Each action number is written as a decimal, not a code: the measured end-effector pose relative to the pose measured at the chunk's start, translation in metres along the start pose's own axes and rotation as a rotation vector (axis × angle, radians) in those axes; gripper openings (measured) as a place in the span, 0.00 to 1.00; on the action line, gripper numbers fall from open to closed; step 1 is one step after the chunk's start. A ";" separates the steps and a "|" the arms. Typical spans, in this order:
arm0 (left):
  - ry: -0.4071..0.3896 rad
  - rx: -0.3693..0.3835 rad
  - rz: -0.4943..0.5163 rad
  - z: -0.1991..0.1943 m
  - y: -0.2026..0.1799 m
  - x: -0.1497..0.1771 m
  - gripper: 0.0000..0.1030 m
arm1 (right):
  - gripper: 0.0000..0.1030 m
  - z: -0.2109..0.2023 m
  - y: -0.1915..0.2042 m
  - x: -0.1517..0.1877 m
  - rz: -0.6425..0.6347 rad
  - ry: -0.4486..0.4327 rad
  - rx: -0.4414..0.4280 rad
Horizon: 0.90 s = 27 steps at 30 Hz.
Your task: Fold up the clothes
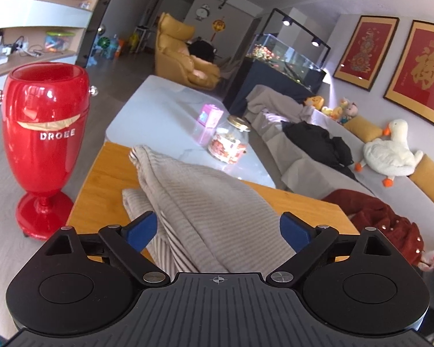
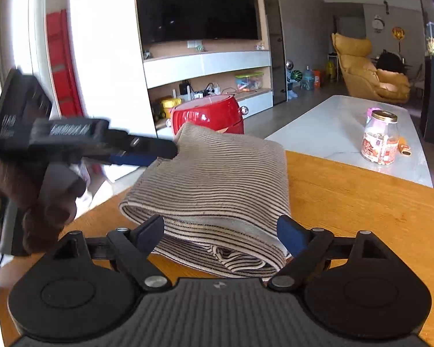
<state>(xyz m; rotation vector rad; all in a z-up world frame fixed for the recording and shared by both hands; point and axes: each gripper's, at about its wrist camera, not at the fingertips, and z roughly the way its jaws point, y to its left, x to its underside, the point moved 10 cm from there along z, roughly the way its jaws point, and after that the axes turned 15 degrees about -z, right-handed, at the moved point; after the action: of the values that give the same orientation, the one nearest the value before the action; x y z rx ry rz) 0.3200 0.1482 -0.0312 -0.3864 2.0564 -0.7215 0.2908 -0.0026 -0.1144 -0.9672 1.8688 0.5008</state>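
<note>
A beige, dark-striped knit garment (image 2: pixel 217 179) lies folded on the wooden table (image 2: pixel 361 202). In the left wrist view the garment (image 1: pixel 205 202) runs between the fingers of my left gripper (image 1: pixel 218 228), whose jaws stand wide apart. In the right wrist view my left gripper (image 2: pixel 170 149) reaches in from the left, its fingertips at the garment's raised far-left corner, which is lifted. My right gripper (image 2: pixel 220 231) is open, its blue-padded fingers either side of the garment's near folded edge.
A red vase-shaped bin (image 1: pixel 43 133) stands on the floor left of the table. A white coffee table (image 1: pixel 165 110) holds a glass jar (image 1: pixel 231 141) and a pink box (image 1: pixel 209 115). A sofa (image 1: pixel 347 156) with clothes and a plush goose (image 1: pixel 390 150) lies right.
</note>
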 end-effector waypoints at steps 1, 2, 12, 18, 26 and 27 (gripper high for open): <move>0.015 0.007 0.003 -0.003 -0.001 0.010 0.93 | 0.84 -0.005 -0.008 -0.001 0.044 -0.015 -0.005; 0.031 0.009 0.008 -0.004 -0.002 0.020 0.93 | 0.84 -0.004 -0.018 0.000 0.098 -0.019 -0.007; 0.038 -0.150 0.004 0.018 0.039 0.028 0.88 | 0.60 0.052 -0.047 0.018 0.266 0.064 -0.004; -0.016 -0.222 0.036 0.021 0.037 0.024 0.91 | 0.79 0.070 -0.055 0.021 0.242 0.089 0.054; -0.042 -0.303 0.000 -0.002 0.019 0.059 1.00 | 1.00 0.030 -0.049 0.043 0.278 0.096 0.096; -0.050 -0.327 -0.001 -0.006 0.016 0.065 1.00 | 1.00 0.024 -0.047 0.047 0.265 0.105 0.104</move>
<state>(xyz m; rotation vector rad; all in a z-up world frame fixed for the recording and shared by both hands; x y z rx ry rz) 0.2794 0.1284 -0.0813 -0.5834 2.1289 -0.3703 0.3295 -0.0339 -0.1643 -0.6922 2.1103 0.5108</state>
